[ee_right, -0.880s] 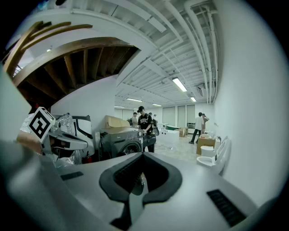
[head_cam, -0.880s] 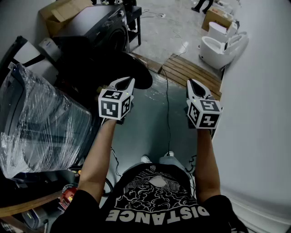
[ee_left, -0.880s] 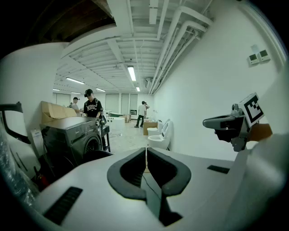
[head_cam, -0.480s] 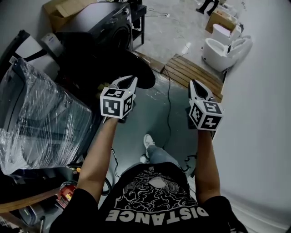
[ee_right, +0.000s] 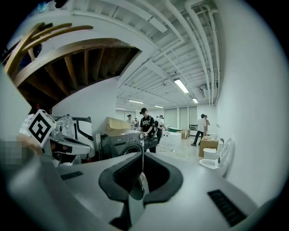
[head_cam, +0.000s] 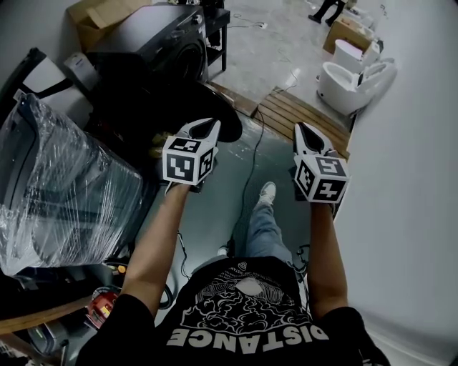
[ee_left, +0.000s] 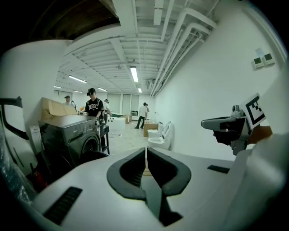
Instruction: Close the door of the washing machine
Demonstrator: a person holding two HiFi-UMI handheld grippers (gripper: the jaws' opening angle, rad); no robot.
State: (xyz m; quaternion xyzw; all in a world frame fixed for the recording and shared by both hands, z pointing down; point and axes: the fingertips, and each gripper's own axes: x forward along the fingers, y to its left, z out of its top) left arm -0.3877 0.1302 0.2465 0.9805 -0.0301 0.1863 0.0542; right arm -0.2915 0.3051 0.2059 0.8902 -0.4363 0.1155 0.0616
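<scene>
The dark front-loading washing machine point(head_cam: 154, 46) stands at the upper left, and its round black door point(head_cam: 215, 104) hangs open toward the floor in front of it. My left gripper point(head_cam: 211, 123) is shut and holds nothing; its tips hover just at the door's near edge, and whether they touch it I cannot tell. My right gripper point(head_cam: 299, 127) is also shut and empty, off to the right above the floor. In the left gripper view the shut left gripper point(ee_left: 146, 151) points past the machine point(ee_left: 74, 140). In the right gripper view the right gripper point(ee_right: 142, 155) faces the machine point(ee_right: 124, 144).
A plastic-wrapped appliance point(head_cam: 64, 193) fills the left side. A white wall point(head_cam: 415, 179) runs along the right. Ahead lie a wooden pallet point(head_cam: 300, 114), a toilet point(head_cam: 351, 78), a floor cable point(head_cam: 261, 157) and a cardboard box point(head_cam: 96, 18). People point(ee_left: 93, 108) stand behind the machine.
The person's leg and shoe have stepped forward between the arms. The left gripper has edged slightly right toward the door. Both grippers stay shut.
</scene>
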